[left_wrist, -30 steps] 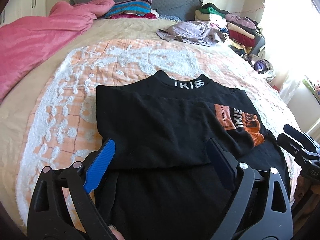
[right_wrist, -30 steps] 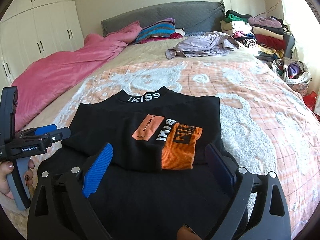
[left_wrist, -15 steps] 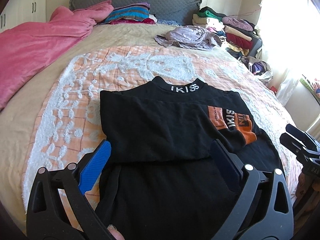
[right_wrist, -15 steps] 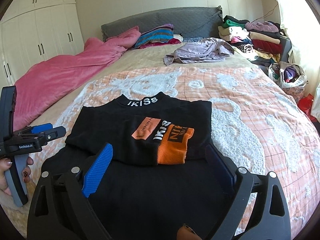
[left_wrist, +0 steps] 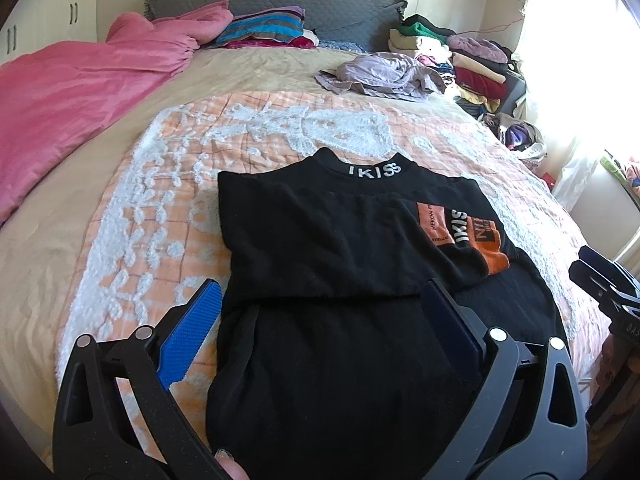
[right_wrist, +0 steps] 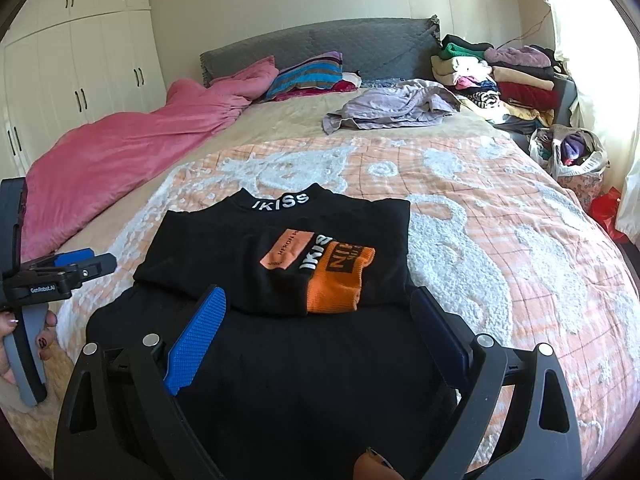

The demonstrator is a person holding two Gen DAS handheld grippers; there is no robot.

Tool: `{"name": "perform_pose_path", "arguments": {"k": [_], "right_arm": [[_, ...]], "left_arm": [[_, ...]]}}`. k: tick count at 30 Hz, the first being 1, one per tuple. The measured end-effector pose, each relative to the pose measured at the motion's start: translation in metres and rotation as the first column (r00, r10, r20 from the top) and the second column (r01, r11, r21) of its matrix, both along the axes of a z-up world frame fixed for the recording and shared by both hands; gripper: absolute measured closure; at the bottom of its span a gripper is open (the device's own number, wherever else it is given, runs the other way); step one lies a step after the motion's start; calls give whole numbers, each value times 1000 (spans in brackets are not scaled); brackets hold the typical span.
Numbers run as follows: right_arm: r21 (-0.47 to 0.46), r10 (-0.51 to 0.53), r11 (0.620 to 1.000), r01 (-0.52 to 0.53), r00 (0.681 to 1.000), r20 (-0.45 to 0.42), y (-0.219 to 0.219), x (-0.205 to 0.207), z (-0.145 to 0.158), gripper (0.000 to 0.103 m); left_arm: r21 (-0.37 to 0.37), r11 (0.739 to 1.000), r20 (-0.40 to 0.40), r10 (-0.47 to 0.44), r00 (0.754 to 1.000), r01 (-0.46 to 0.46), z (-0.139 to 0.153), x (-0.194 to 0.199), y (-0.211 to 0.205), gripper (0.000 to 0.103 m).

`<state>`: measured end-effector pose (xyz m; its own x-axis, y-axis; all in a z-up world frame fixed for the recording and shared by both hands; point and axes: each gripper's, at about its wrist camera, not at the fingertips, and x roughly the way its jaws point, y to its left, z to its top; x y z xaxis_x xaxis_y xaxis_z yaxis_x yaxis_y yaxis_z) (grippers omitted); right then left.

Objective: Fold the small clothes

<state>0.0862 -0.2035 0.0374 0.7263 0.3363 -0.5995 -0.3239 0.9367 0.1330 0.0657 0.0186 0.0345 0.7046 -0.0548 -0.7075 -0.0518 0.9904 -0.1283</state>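
Both grippers are drawing back toward the foot of the bed compared with a second ago: the black top (left_wrist: 352, 264) is sitting lower and smaller in both wrist views, and more of the bedspread (left_wrist: 256, 132) is showing beyond the collar. The left gripper (left_wrist: 320, 320) is hanging with jaws wide open, holding nothing; the right gripper (right_wrist: 316, 320) is likewise spread open and empty. The top itself is not shifting. It is lying flat near the bed's foot, sleeves already folded across the chest, orange cuff (right_wrist: 336, 280) uppermost, lower body still unfolded toward 6 o'clock.

Judgement: the sleeve stage is looking finished, and the retreat is probably setting up a grab at the hem for the bottom-up fold.

Surroundings: the orange-and-white bedspread is giving a soft, slightly uneven surface. A pink duvet (right_wrist: 132, 148) is lying at 10 o'clock, a crumpled lilac garment (right_wrist: 396, 108) at 12, stacked folded clothes (right_wrist: 500, 72) at 1 to 2, and white wardrobes (right_wrist: 80, 68) at 10 to 11.
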Motion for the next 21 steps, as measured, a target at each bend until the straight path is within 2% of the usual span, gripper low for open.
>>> {"name": "perform_pose_path", "arguments": {"k": [21], "right_arm": [[-2,-38,999,38,999,-10,-27,-29,-4,10]], "left_arm": [[13,995,-30,98,995,-98,-2,-54,43,10]]}}
